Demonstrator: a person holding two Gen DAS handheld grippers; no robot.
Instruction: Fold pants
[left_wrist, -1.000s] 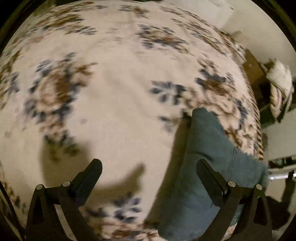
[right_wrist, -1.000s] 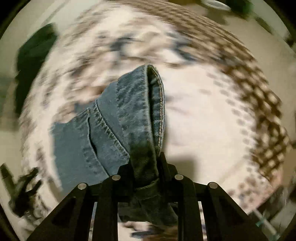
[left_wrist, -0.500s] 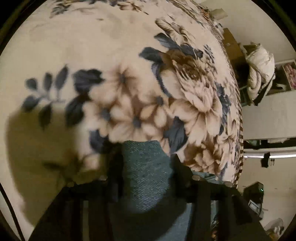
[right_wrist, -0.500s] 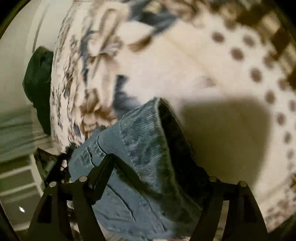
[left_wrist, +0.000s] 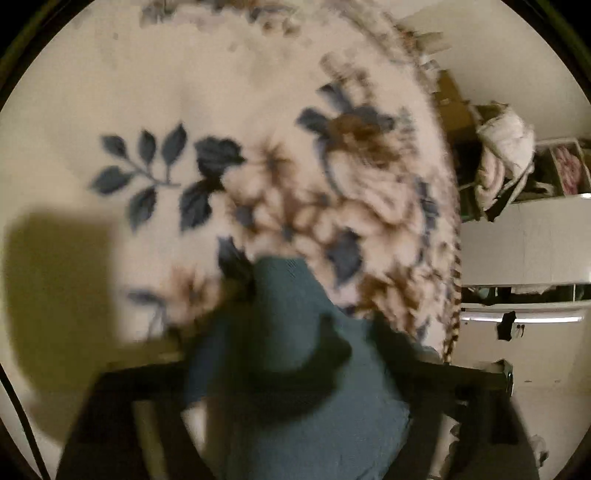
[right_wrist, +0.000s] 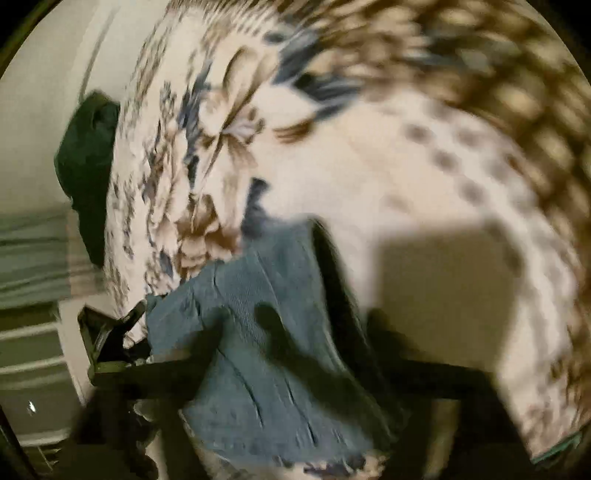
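Note:
Blue denim pants (left_wrist: 295, 387) lie on a cream floral blanket (left_wrist: 184, 92). In the left wrist view my left gripper (left_wrist: 295, 332) is blurred and low in the frame, with its fingers wide apart on either side of the denim. In the right wrist view the pants (right_wrist: 266, 369) fill the lower middle, with a folded edge standing up. My right gripper (right_wrist: 295, 332) is blurred too, its fingers spread wide around the denim. The other gripper shows at the left edge (right_wrist: 110, 332).
The blanket's edge (left_wrist: 454, 258) runs down the right of the left wrist view, with white shelving (left_wrist: 524, 240) and bundled bedding (left_wrist: 502, 147) beyond. A dark green cloth (right_wrist: 88, 166) lies off the blanket's left edge in the right wrist view.
The right gripper has let go of the denim fold and opened. The left gripper closed in over the pants' end and has since drawn back a little. Both views are blurred by motion.

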